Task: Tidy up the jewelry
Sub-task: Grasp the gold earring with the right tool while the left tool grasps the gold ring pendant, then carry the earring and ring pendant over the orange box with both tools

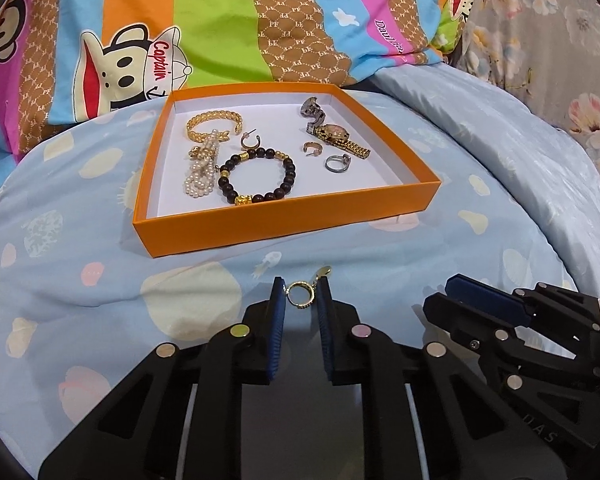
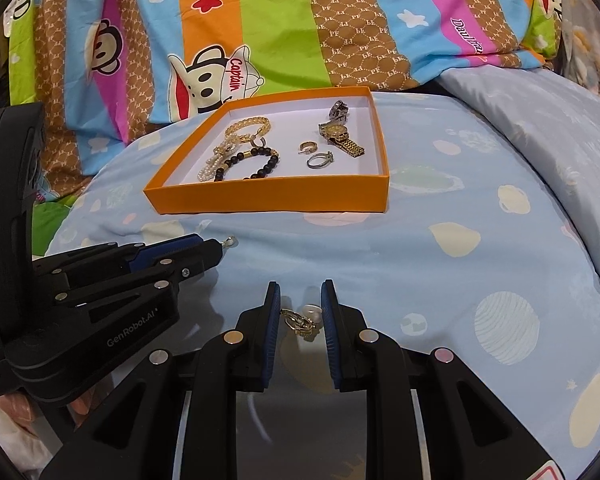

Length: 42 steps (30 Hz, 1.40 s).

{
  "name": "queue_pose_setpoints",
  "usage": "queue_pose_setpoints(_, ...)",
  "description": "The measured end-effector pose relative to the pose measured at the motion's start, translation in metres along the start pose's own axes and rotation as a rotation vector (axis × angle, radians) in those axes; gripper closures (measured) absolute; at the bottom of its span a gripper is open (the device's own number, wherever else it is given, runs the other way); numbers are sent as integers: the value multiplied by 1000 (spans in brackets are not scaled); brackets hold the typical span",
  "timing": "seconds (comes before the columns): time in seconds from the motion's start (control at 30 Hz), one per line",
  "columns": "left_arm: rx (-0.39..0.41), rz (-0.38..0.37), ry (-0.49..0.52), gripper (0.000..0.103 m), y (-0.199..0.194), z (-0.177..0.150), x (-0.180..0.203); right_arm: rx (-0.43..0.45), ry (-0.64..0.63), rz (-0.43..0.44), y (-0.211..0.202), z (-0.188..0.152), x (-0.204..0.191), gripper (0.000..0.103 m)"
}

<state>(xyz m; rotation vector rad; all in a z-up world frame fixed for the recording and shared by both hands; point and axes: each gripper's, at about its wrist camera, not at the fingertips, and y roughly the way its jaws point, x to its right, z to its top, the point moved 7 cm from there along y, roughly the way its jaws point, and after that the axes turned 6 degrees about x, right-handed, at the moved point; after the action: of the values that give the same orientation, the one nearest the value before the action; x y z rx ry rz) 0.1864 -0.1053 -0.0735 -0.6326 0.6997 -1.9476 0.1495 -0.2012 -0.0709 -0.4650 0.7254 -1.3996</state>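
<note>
Notably, each gripper had a small piece between its pads, short of the orange box [image 1: 288, 216], which lay ahead on the blue bedspread [image 1: 100, 280].

Left gripper [image 1: 302, 294]: jaws narrowly parted, pads closed onto a gold ring earring [image 1: 299, 291] at the fingertips. A small gold tag stuck up past the right pad. The ring stood roughly upright between the pads; its grip looked light, judged from how little of it the pads covered.

Right gripper [image 2: 300, 312]: jaws likewise narrowly parted around a gold earring with a pearl [image 2: 306, 318]. The pearl sat against the right pad. Whether the left pad actually touched the gold part could not be told.

Key relation: the box lay straight ahead of the left gripper and slightly up-view; from the right wrist view it lay ahead and a little left. The two grippers were side by side, near each other, the left one appearing closer to the box's front wall.

Box contents: gold cuff [image 1: 214, 126], pearl strand [image 1: 200, 172], dark bead bracelet [image 1: 256, 176], watch [image 1: 336, 136], silver ring [image 1: 336, 163], two small hoop earrings. Free floor was at the front right corner; judged the likeliest drop zone.
</note>
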Motion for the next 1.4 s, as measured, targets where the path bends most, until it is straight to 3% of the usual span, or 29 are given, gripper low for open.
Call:
queue_pose_setpoints(0.73, 73, 21, -24, 88, -24, 11, -12, 54, 17, 24, -14, 12, -2, 84)
queue_pose_setpoints(1.07, 151, 57, -18, 88, -53, 49, -33, 120, -46, 19, -29, 56, -7, 84)
queue_pose_setpoints(1.4, 263, 101, -33, 88, -54, 116, -54, 191, -52, 19, -13, 114, -5, 84)
